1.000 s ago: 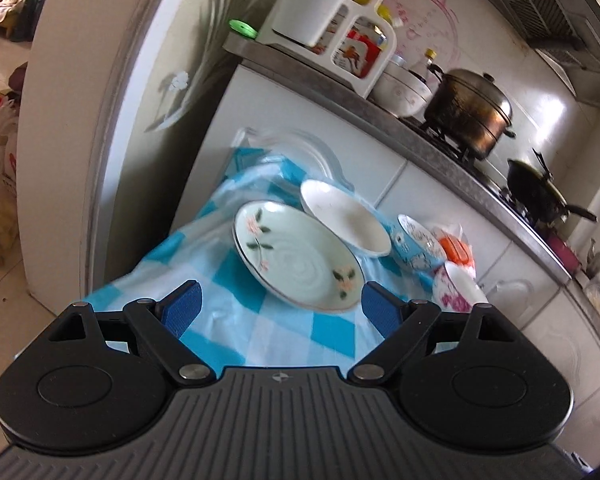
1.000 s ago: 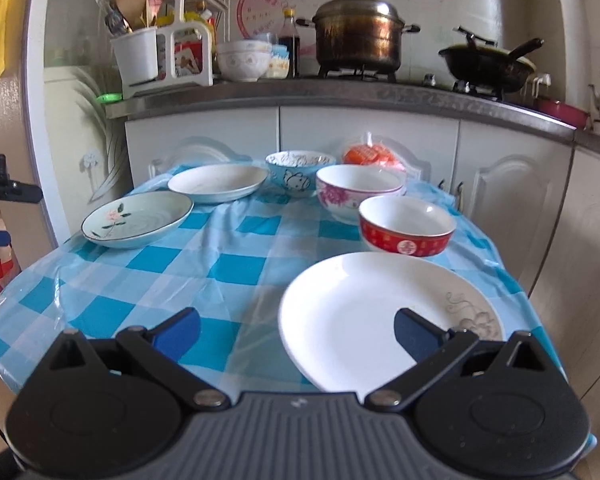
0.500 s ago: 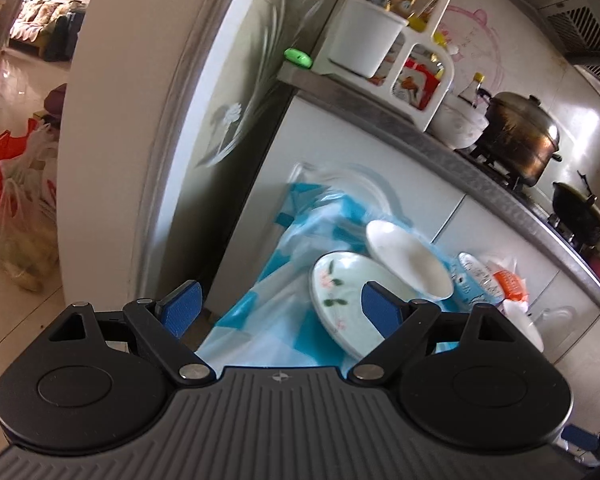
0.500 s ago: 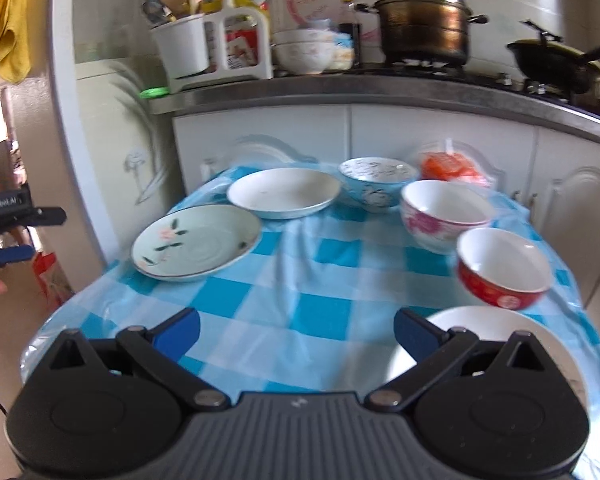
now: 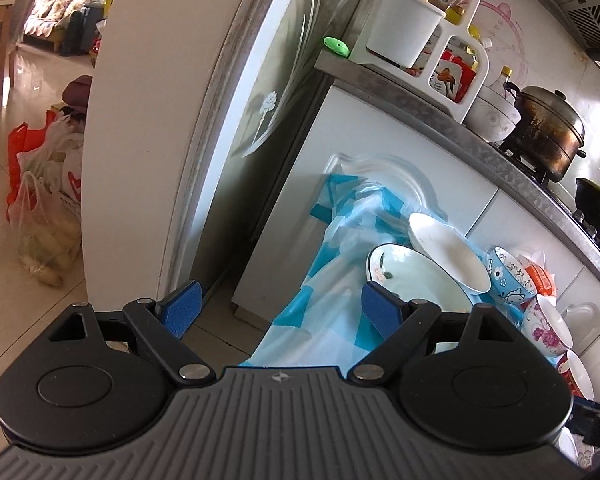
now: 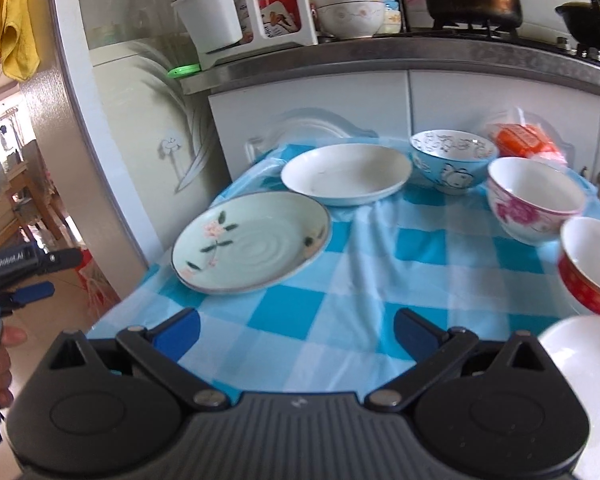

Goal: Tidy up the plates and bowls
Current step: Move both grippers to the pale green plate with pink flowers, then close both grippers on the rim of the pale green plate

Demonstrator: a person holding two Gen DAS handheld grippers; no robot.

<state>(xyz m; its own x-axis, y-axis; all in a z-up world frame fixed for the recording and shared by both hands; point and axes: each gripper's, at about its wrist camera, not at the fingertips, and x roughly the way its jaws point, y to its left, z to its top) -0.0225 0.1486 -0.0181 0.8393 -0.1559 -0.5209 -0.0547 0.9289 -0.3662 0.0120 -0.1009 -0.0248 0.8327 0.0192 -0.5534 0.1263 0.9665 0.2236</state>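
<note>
My right tongs (image 6: 296,330) hang wide open and empty over the worktop's (image 6: 380,280) near edge. My left tongs (image 5: 280,308), likewise spread and empty, sit off its left edge. Beyond: green plate (image 6: 252,248), white plate (image 6: 346,174), bowls (image 6: 536,200) along the right.

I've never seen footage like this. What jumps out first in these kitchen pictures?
The blue-and-white checked tablecloth covered in crockery: a pale green plate with painted flowers at its left edge, a plain white shallow dish behind it, and three patterned bowls along the right. Both black two-finger grippers, left and right, gape open and empty in the foreground.
</note>
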